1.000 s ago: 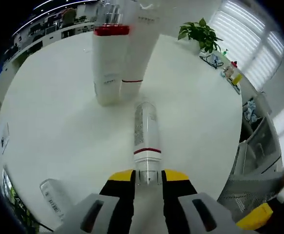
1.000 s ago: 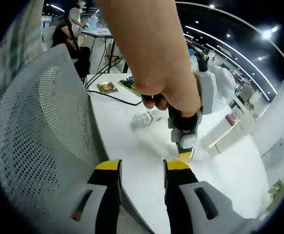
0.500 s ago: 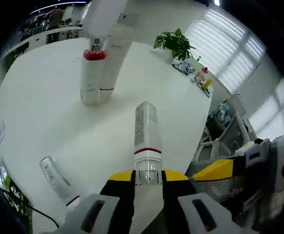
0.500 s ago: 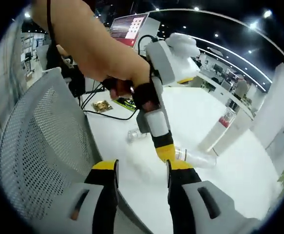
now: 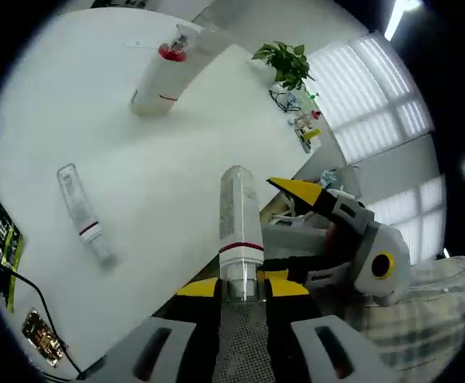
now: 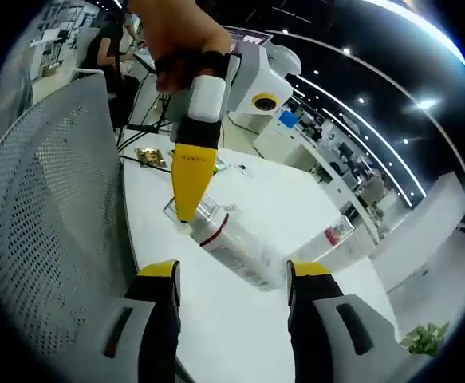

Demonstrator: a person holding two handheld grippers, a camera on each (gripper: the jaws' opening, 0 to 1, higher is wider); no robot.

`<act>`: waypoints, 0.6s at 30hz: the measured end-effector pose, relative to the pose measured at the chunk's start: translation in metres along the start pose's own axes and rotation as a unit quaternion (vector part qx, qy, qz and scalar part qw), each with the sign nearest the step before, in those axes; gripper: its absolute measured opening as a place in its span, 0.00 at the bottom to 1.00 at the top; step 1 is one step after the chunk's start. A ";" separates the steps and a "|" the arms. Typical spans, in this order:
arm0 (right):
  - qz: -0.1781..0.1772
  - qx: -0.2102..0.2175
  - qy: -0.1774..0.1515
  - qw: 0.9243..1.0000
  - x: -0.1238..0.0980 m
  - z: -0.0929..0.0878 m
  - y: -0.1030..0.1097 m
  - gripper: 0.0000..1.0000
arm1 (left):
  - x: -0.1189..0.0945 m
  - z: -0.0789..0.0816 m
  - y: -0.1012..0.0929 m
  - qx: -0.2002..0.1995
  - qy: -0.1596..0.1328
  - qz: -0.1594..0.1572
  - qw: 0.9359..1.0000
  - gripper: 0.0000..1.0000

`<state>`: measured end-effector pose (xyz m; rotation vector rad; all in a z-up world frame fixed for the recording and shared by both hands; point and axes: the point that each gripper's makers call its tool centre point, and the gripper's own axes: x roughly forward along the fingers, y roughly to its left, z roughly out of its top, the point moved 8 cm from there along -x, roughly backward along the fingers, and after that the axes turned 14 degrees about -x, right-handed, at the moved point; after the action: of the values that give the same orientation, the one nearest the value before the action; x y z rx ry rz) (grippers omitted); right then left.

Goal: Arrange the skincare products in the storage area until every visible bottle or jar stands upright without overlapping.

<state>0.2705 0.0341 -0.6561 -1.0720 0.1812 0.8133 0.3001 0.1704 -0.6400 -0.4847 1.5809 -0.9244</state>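
Gripping a clear bottle (image 5: pixel 239 223) by its transparent cap end, the left gripper (image 5: pixel 241 289) held it lifted off the white table (image 5: pixel 160 199), its red-banded body pointing straight out along the yellow-tipped jaws. From the right gripper view, that same bottle (image 6: pixel 236 249) hung tilted above the tabletop (image 6: pixel 296 239), pinched at its cap by the left gripper (image 6: pixel 186 214), with a person's hand (image 6: pixel 176 36) wrapped around the handle from above and the tool angled downward. The right gripper (image 6: pixel 230 275) sat with its jaws spread apart and nothing between them, low beside a grey mesh chair back (image 6: pixel 49 207); it also appeared in the left gripper view (image 5: pixel 336 231), off the table edge. On the table, a second clear bottle (image 5: pixel 80 214) lay on its side, and two tall white bottles (image 5: pixel 164 76), one with a red band, stood touching farther off. A potted plant (image 5: pixel 284 62) stood near the table's far edge.
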 end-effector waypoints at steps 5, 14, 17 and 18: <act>0.004 -0.056 -0.009 0.998 -0.002 0.006 0.002 0.44 | -0.004 -0.006 -0.018 -0.043 0.046 -0.051 0.997 0.20; -0.005 -0.112 -0.026 0.993 -0.013 0.007 0.002 0.25 | -0.005 -0.012 -0.023 -0.064 0.103 -0.062 0.991 0.21; 0.013 -0.069 -0.029 0.997 -0.015 0.000 0.000 0.23 | -0.004 -0.009 -0.026 -0.053 0.086 -0.085 0.991 0.23; 0.021 -0.048 -0.022 0.998 -0.016 -0.003 -0.001 0.22 | -0.006 -0.007 -0.028 0.016 0.070 -0.106 0.992 0.24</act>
<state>0.2603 0.0234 -0.6490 -1.1416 0.1284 0.8903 0.2898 0.1597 -0.6142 -0.5834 1.6600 -1.1638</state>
